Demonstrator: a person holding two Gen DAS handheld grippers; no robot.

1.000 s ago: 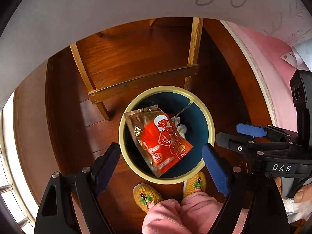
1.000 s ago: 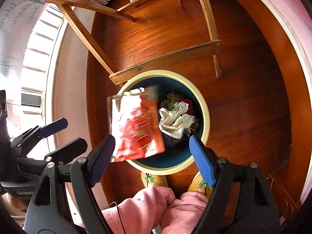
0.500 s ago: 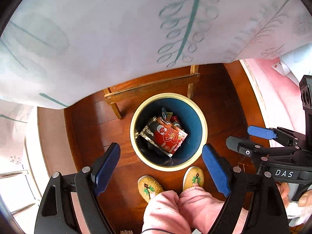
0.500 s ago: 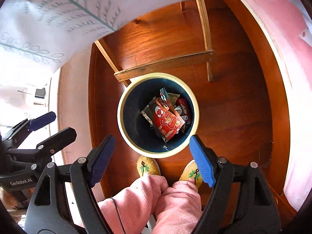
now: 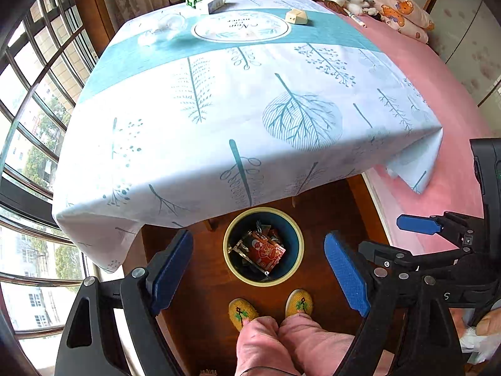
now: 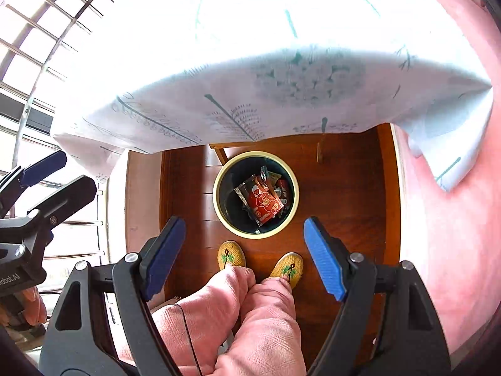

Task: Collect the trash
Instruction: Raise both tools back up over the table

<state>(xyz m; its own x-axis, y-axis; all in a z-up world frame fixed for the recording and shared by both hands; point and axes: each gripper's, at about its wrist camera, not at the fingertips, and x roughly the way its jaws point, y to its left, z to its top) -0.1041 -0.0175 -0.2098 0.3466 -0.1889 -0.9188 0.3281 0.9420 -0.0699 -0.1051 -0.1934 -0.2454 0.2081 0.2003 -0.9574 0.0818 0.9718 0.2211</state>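
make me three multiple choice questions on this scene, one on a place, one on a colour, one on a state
1. Where does the red foil snack wrapper lie?
A. on the tablecloth
B. inside the round cream-rimmed blue bin
C. on the wooden floor

2. What colour are the slippers?
A. yellow
B. black
C. white

3. How is the left gripper?
A. shut on the wrapper
B. shut and empty
C. open and empty

Key: 1 B, the wrapper rests atop the trash within the bin walls. 2 A, both knitted slippers beside the bin are yellow. 3 C, its blue pads stand wide apart with nothing between them; the right gripper is likewise.
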